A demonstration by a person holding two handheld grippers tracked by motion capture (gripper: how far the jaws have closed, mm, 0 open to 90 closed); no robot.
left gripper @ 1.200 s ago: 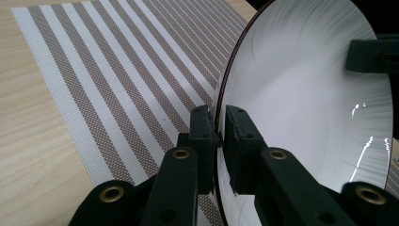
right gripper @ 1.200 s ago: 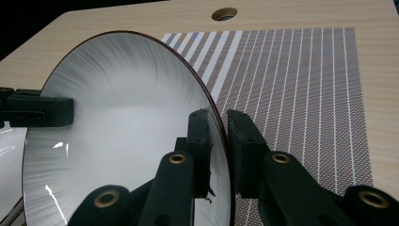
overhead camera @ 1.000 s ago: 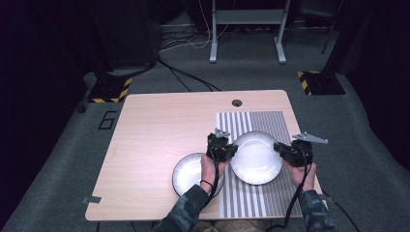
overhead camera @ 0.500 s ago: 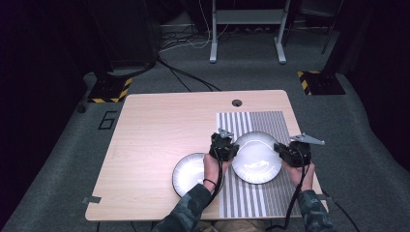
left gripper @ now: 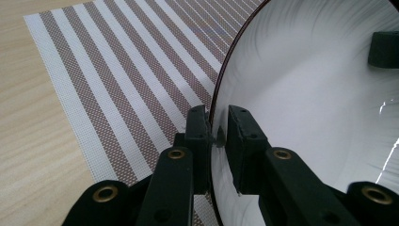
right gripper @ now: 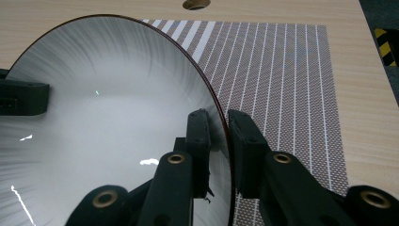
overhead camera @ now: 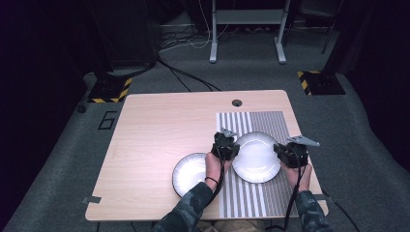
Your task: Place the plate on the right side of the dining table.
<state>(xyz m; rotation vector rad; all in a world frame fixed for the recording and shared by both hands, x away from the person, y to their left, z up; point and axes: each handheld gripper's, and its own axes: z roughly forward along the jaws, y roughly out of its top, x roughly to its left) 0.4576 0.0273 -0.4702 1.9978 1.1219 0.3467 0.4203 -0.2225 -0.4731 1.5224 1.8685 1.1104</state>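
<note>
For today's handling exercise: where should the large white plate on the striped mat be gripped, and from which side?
Grip the large white plate by its thin raised rim, from opposite sides. The left gripper and right gripper each pinch that rim, one jaw inside, one outside.

Both forearms wear camouflage-patterned sleeves (overhead camera: 193,205) in dark green and grey, and a dark band circles the left wrist. Each hand grips a black gripper: the left gripper (overhead camera: 225,145) and the right gripper (overhead camera: 292,153) carry grey three-cornered plates and trailing black cables. Their jaws are matte black bars with brass-ringed screw holes
</note>
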